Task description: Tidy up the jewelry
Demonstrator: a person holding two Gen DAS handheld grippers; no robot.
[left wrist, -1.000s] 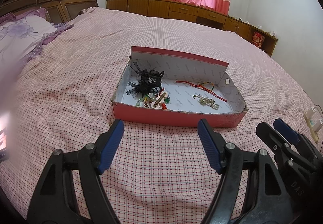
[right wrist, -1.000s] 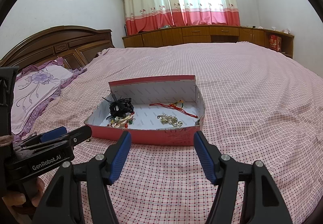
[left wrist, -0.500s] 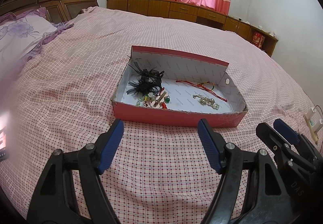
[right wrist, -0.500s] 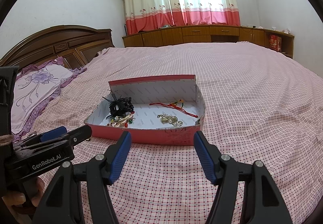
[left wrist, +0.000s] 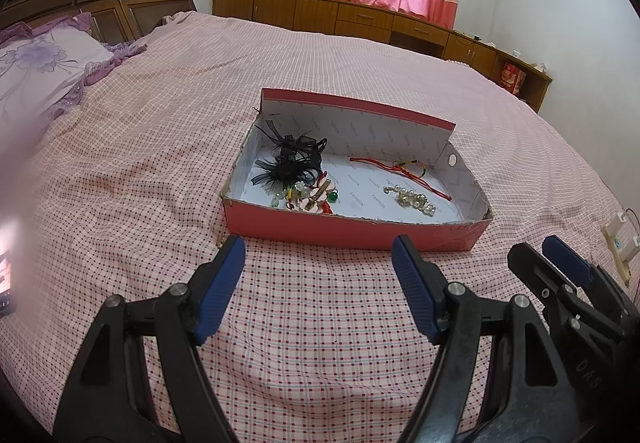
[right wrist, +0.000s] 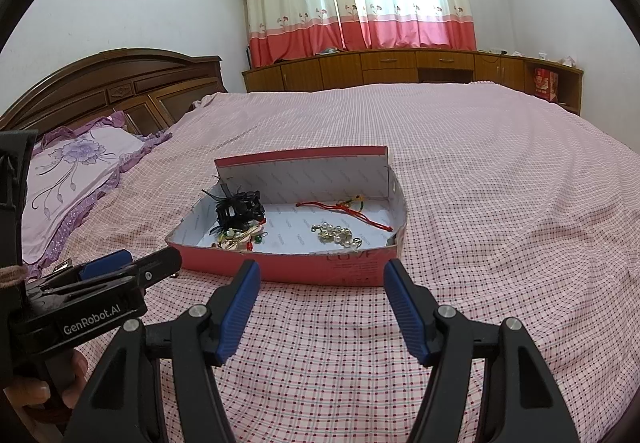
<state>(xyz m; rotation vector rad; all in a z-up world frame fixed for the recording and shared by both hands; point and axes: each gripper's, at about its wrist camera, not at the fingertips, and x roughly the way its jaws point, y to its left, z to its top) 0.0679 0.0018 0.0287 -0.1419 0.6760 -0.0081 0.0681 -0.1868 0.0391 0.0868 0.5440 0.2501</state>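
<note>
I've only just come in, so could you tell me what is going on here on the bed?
A person holds two grippers over the bed, facing an open red box. Inside lie a black hair bow, a red cord, a pearl piece and a cluster of small trinkets. The left gripper and right gripper are both open and empty, short of the box.

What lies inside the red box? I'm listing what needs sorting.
The red box holds a black feather hair clip, red cord bracelet, pearl piece and small colourful trinkets. Anything under the clip is hidden.
</note>
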